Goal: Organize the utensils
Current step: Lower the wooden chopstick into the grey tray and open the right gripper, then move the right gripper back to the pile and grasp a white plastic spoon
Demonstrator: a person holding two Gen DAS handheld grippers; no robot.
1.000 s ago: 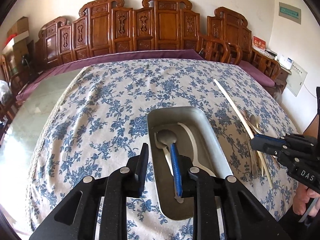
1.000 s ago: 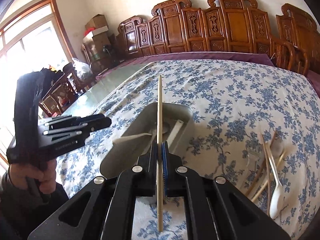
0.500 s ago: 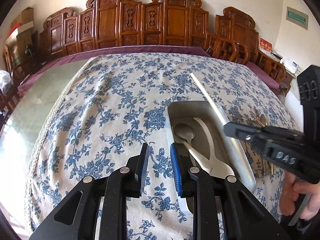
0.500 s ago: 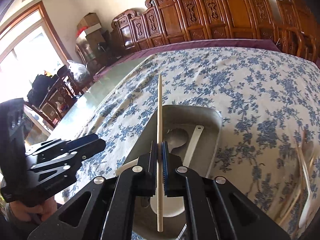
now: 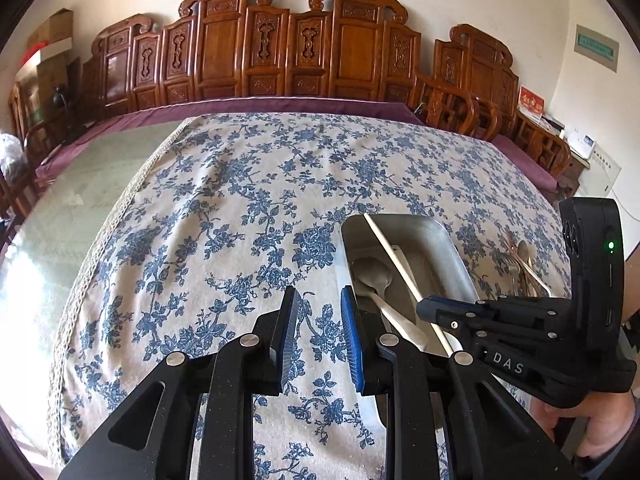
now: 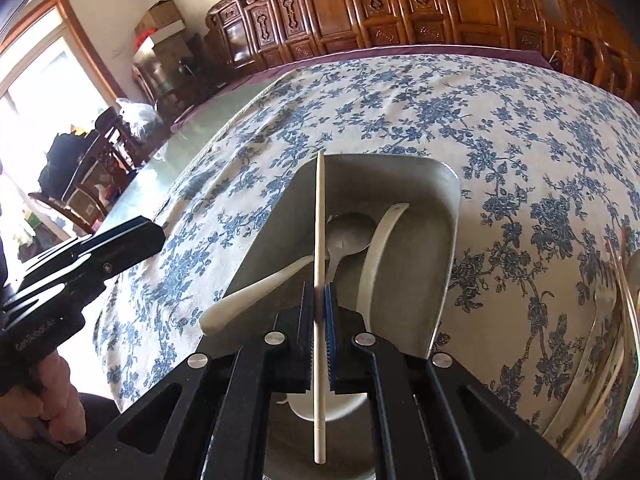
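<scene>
Metal spoon point(image 6: 347, 235) beneath gripped chopstick point(image 6: 320, 216)

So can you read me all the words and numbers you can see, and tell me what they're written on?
"DAS": white letters on the black body of the right gripper, seen from the left wrist.
Pale lettering on the left gripper, seen from the right wrist: too blurred to read.
Green sign on the wall: too small to read.
Red card with gold writing on the side cabinet: too small to read.
No numbers can be read.

The loose utensils point(image 6: 612, 320) (right wrist view) blur, cut at the edge.
</scene>
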